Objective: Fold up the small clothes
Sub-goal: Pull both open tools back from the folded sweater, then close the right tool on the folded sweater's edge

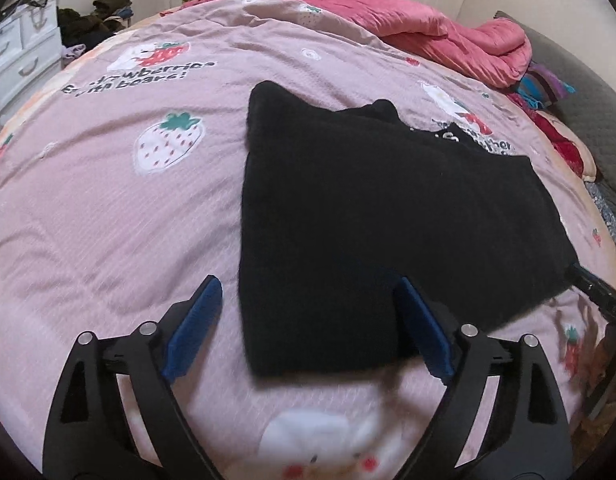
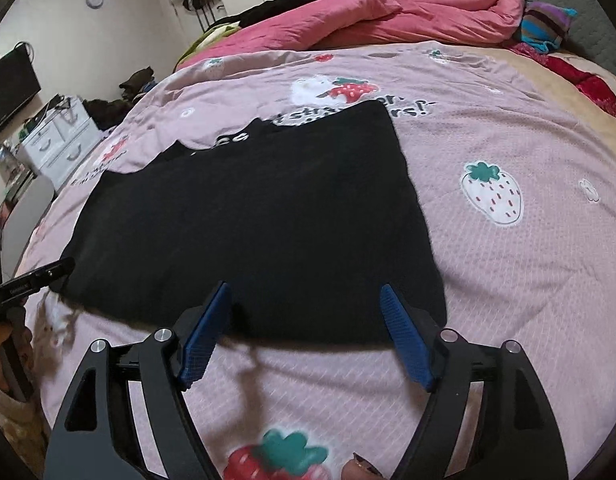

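A black garment (image 1: 367, 208) (image 2: 248, 220) lies flat, folded into a rough rectangle, on the pink strawberry-print bedspread (image 1: 108, 208) (image 2: 507, 280). My left gripper (image 1: 308, 284) hovers open over the garment's near left corner, with one blue pad beside the cloth and the other above it. My right gripper (image 2: 306, 286) stands open over the near edge, close to the right corner. Neither pair of pads presses on the cloth. Each gripper's tip shows at the other view's edge: the right gripper (image 1: 599, 296) and the left gripper (image 2: 32, 280).
A bunched pink quilt (image 1: 447, 36) (image 2: 387, 16) lies along the far side of the bed. A striped cloth (image 1: 543, 84) sits beside it. White drawers (image 1: 20, 52) (image 2: 60, 140) stand left of the bed, with dark clothes heaped nearby. Wardrobe doors line the back wall.
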Demonstrator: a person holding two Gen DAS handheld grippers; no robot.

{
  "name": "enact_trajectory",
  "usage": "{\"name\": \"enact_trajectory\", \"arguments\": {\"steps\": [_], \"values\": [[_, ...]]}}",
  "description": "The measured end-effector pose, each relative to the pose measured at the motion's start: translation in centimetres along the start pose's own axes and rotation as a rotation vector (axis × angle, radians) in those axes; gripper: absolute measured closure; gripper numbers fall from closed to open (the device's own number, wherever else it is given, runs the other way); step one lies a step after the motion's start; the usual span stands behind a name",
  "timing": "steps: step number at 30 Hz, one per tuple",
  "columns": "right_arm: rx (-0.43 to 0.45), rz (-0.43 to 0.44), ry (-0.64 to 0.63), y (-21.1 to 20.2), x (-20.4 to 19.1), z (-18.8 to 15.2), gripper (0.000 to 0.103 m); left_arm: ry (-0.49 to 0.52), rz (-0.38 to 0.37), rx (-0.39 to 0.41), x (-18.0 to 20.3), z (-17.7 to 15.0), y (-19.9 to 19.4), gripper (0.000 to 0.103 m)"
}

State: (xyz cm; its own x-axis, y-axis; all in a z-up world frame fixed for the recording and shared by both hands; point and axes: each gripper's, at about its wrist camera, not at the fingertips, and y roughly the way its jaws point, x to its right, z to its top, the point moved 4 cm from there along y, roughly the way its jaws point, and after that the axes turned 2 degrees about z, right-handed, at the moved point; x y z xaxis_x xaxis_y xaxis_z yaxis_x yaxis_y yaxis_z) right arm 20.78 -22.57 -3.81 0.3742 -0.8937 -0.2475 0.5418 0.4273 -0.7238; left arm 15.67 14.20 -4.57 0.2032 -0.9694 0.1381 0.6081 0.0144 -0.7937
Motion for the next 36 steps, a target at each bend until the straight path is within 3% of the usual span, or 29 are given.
{"name": "enact_trajectory", "arguments": {"steps": [1,3,6,9,19,36], "values": [[0.006,0.006,-0.005,-0.3,-0.5,-0.2,0.023,-0.003,0.004,0.001,-0.1,-0.2,-0.2,0.021],[0.023,0.029,-0.012,-1.0,-1.3,-0.3,0.018,-0.012,0.015,0.004,-0.4,-0.5,-0.8,0.008],[0.057,0.073,-0.056,-2.2,-3.6,-0.3,0.009,-0.023,0.034,0.017,-1.2,-0.9,-2.1,0.009],[0.076,0.088,-0.106,-2.7,-5.5,-0.1,0.006,-0.037,0.049,0.026,-1.9,-1.2,-3.1,0.009],[0.076,0.147,-0.223,-2.4,-11.5,0.4,0.006,-0.079,0.070,0.052,-3.4,-1.8,-5.2,0.009],[0.013,0.161,-0.470,2.3,-20.5,-0.6,0.006,-0.137,0.130,0.031,-7.2,-0.6,-4.0,0.009]]}}
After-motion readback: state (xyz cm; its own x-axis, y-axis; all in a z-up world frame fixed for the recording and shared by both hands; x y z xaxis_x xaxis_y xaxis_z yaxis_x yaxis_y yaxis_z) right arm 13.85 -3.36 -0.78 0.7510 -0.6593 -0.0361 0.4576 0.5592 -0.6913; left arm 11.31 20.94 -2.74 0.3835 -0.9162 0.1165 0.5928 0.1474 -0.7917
